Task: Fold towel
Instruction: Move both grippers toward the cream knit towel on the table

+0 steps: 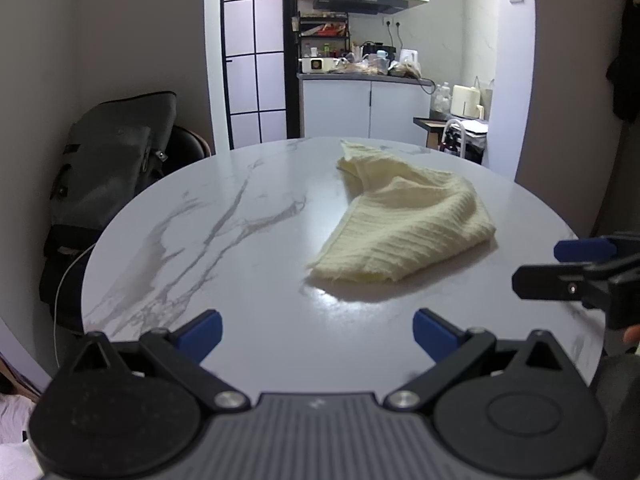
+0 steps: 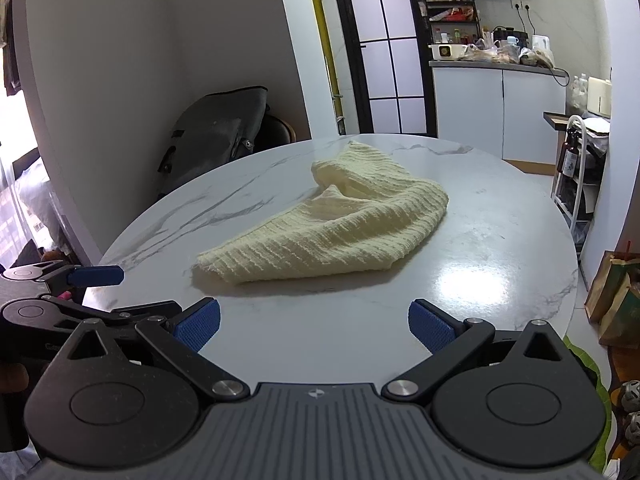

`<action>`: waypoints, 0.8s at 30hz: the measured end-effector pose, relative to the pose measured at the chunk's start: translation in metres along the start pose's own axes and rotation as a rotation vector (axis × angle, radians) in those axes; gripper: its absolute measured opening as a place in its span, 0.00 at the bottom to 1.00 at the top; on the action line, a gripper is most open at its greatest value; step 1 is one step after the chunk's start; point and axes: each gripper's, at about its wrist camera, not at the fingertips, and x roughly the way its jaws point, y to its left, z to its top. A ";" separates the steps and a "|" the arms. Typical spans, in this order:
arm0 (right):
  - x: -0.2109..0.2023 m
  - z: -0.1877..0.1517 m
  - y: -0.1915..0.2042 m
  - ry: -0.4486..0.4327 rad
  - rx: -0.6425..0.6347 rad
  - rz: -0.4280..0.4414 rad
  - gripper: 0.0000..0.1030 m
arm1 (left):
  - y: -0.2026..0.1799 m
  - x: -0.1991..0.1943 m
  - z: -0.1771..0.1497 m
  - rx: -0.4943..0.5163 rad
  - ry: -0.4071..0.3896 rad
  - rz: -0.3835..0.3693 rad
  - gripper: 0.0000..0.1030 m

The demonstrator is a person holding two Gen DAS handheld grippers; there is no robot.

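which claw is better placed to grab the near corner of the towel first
Probably the right. From the right claw, open and empty, the towel lies straight ahead, its near corner just left of centre. From the left claw, also open, the towel sits off to the right.

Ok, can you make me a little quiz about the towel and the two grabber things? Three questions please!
1. True or false: the yellow towel lies neatly folded in a square on the marble table.
2. Which is holding the towel? A) the left gripper B) the right gripper C) neither
3. Fill in the word: both grippers have their blue fingers spread wide ____.

Key
1. False: it lies crumpled, with one part bunched up at the far end.
2. C: both are short of the towel, with only bare table between their fingers.
3. open
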 end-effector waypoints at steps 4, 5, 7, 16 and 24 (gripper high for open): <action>-0.003 0.000 -0.003 -0.007 0.013 -0.002 1.00 | 0.000 0.000 -0.001 -0.009 -0.006 -0.019 1.00; -0.002 0.000 -0.002 -0.003 0.010 -0.005 1.00 | 0.002 -0.001 -0.004 -0.006 -0.017 -0.022 1.00; 0.002 0.002 0.001 0.009 -0.003 -0.013 1.00 | 0.009 0.001 -0.003 -0.011 -0.013 -0.036 1.00; 0.001 0.001 0.004 -0.006 -0.032 -0.030 0.99 | 0.016 -0.003 -0.002 -0.048 -0.057 -0.084 0.96; -0.004 0.003 0.005 0.000 -0.063 -0.047 0.99 | 0.023 -0.001 -0.004 -0.079 -0.068 -0.105 0.94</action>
